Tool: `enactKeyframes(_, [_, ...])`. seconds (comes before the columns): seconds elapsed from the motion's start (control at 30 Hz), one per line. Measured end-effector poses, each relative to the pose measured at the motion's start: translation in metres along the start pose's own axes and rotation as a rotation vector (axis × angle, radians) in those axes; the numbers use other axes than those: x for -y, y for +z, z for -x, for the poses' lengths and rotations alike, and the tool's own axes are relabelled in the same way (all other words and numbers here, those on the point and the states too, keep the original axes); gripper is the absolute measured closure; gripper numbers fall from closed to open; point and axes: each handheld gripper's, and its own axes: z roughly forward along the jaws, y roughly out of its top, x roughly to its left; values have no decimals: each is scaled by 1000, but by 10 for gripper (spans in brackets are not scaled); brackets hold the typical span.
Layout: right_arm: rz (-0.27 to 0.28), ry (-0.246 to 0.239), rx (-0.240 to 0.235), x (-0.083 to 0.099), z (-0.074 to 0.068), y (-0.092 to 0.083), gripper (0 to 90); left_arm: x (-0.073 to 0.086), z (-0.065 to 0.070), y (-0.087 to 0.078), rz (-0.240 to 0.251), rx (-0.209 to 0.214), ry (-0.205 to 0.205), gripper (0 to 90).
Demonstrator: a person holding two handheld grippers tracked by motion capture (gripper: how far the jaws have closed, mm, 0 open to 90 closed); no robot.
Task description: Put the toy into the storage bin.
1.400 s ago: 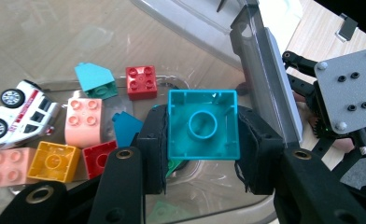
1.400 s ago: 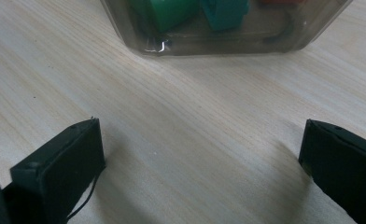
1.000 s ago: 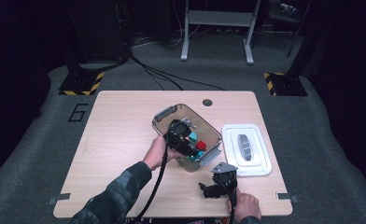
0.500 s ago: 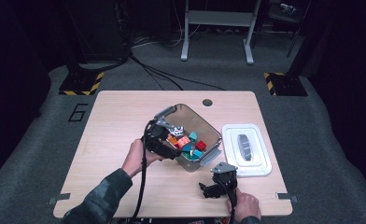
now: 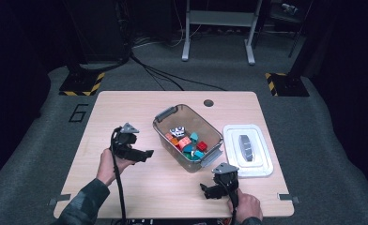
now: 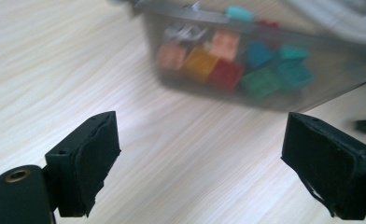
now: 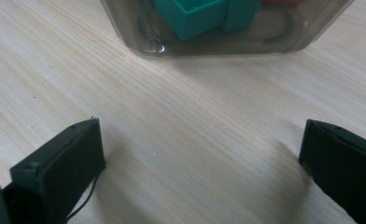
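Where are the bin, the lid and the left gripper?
bin (image 5: 165, 115): high view, far-left rim.
lid (image 5: 263, 165): high view, bare right edge.
left gripper (image 5: 148, 153): high view, between its open fingertips.

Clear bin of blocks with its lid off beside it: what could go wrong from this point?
The bin sits skewed on the table with its lid off to one side, so closing it means lifting and aligning the lid, which could catch on the grey latches. The open left gripper and open right gripper both sit near the bin; a careless reach might shove it or spill blocks.
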Motion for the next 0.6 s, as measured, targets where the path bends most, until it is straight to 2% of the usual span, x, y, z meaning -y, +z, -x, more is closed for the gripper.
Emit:
enactKeyframes(0.1, [0,0,0,0,0,0,0,17,-14,5,-8,-44,-28,96])
enactKeyframes(0.13, [0,-1,0,0,0,0,0,23,-18,6,-14,-46,-45,92])
enactKeyframes(0.17, [0,0,0,0,0,0,0,28,-22,8,-28,-64,-44,88])
enactKeyframes(0.2, [0,0,0,0,0,0,0,34,-24,11,-15,-99,-53,81])
enactKeyframes(0.23, [0,0,0,0,0,0,0,39,-27,12,-24,-123,-39,81])
enactKeyframes(0.3, [0,0,0,0,0,0,0,51,-34,16,-14,-149,-70,78])
enactKeyframes(0.33, [0,0,0,0,0,0,0,57,-38,18,-17,-175,-69,72])
enactKeyframes(0.43, [0,0,0,0,0,0,0,70,-44,21,5,-200,-103,64])
enactKeyframes(0.6, [0,-1,1,0,0,0,0,90,-56,26,0,-243,-137,60])
